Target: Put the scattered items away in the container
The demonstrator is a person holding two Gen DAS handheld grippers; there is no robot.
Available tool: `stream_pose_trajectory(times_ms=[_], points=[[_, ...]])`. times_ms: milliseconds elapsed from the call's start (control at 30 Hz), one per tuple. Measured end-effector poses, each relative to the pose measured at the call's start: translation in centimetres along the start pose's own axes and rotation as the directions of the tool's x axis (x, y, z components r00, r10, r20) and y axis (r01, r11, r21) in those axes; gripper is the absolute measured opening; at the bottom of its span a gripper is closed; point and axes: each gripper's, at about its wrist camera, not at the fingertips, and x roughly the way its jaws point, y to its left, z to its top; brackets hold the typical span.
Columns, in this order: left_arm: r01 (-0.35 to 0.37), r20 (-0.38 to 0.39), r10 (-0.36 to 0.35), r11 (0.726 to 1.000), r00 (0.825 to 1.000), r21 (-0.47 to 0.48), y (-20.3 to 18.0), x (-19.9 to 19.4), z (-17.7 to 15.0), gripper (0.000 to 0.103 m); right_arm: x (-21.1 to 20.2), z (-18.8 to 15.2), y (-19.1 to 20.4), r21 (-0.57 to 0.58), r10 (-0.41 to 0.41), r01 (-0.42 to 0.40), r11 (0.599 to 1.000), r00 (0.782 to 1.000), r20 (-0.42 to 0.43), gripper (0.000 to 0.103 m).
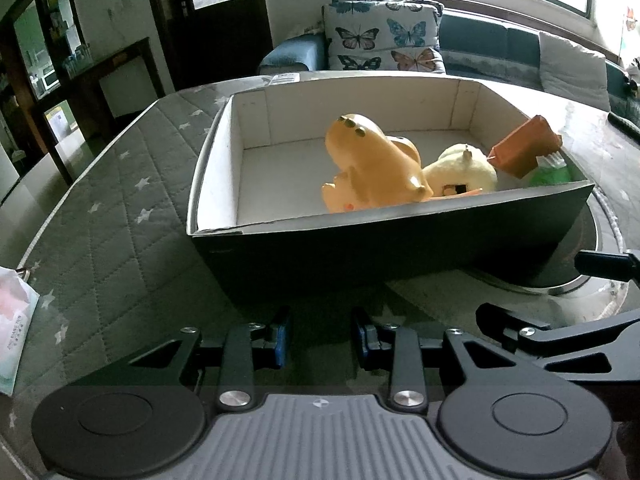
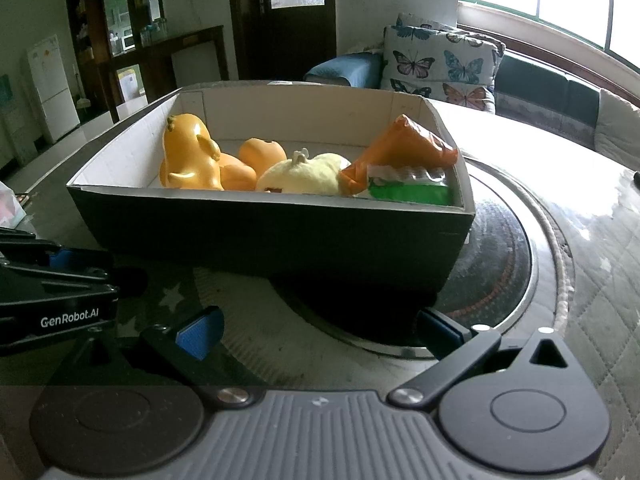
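A dark cardboard box (image 1: 400, 248) with a white inside stands on the glass-topped table. In it lie an orange toy animal (image 1: 372, 160), a pale yellow plush (image 1: 464, 168), an orange packet (image 1: 524, 146) and a green packet (image 1: 550, 174). The same box (image 2: 280, 236) shows in the right wrist view with the orange toy (image 2: 192, 156), plush (image 2: 308, 174), orange packet (image 2: 400, 148) and green packet (image 2: 408, 192). My left gripper (image 1: 320, 340) is open and empty, just in front of the box. My right gripper (image 2: 320, 332) is open wide and empty, also in front of the box.
A round inset hob (image 2: 496, 264) lies under the box's right end. A white packet (image 1: 12, 328) sits at the table's left edge. The right gripper's body (image 1: 560, 340) is close beside the left one. A sofa with butterfly cushions (image 1: 384, 36) stands behind the table.
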Motion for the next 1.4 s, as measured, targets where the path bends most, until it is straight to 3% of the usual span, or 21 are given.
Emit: stream_pose_trajectory(times_ms=[400, 1400], points=[[-0.029, -0.018, 0.03, 0.999, 0.999, 0.036, -0.5, 0.3, 0.1, 0.034, 0.1, 0.1, 0.3, -0.003, 0.006, -0.006, 1.0, 1.0, 0.001, 0.103], [-0.025, -0.022, 0.026, 0.998, 0.999, 0.05, -1.0, 0.2, 0.5, 0.034, 0.5, 0.7, 0.0, -0.003, 0.008, -0.008, 1.0, 1.0, -0.008, 0.103]])
